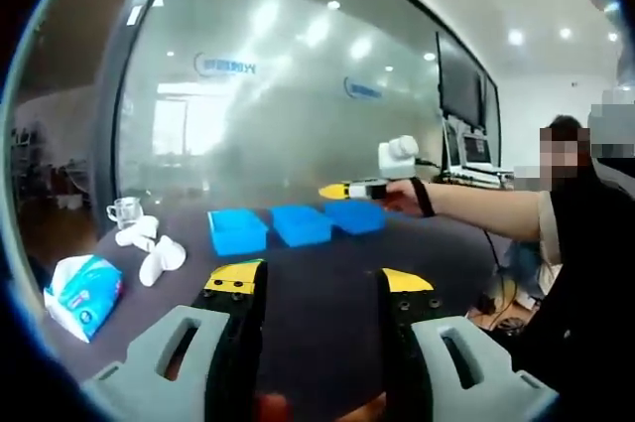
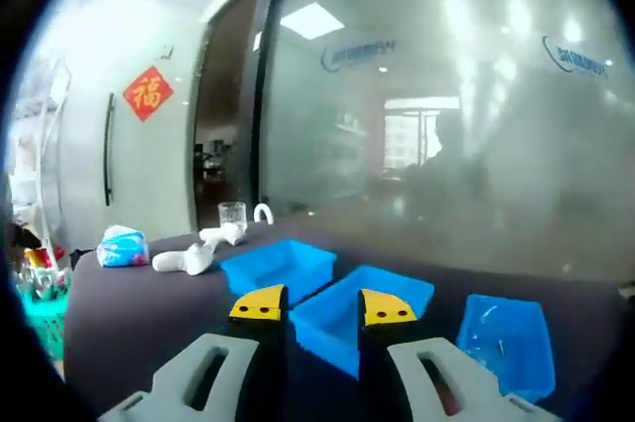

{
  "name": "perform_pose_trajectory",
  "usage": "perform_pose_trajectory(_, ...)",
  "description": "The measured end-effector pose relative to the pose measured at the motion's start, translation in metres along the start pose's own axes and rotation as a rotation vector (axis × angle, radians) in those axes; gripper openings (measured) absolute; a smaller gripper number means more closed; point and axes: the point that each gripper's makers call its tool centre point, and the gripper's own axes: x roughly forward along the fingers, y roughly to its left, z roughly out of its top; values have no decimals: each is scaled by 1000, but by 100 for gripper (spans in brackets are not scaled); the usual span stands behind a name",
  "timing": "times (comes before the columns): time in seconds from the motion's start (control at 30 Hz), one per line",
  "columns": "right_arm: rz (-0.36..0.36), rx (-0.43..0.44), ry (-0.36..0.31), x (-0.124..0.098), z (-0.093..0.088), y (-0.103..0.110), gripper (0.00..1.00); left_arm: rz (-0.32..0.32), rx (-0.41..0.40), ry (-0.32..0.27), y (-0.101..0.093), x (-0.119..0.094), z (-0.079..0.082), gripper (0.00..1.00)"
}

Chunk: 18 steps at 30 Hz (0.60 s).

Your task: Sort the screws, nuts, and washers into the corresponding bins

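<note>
Bins for the sorting, three blue plastic trays, sit in a row on the dark table (image 1: 327, 293): the left bin (image 1: 237, 230), middle bin (image 1: 301, 224) and right bin (image 1: 354, 215), with white plastic parts (image 1: 151, 248), a clear glass (image 1: 124, 211) and a tissue pack (image 1: 83, 293) off to the left bin's side. The left gripper (image 1: 322, 281) hovers short of the bins, jaws apart and empty. The right gripper (image 2: 322, 307), jaws parted with nothing between them, hangs just above the middle bin's near corner.
</note>
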Motion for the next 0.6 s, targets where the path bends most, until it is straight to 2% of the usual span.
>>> perform_pose_trajectory(0.17, 82, -10, -9, -42, -13, 28, 26, -31, 1, 12, -5, 6, -3, 43)
perform_pose_trajectory(0.27, 125, 17, -10, -65, -20, 38, 26, -53, -7, 18, -10, 9, -5, 43)
perform_pose_trajectory(0.4, 150, 36, -3, -94, -29, 42, 26, -64, -1, 22, -14, 10, -6, 43)
perform_pose_trajectory(0.47, 181, 75, -8, -109, -30, 46, 26, -73, -1, 26, -16, 11, -6, 43)
perform_pose_trajectory(0.6, 195, 75, -3, -135, -34, 45, 25, -110, 18, 62, -25, 13, -15, 43)
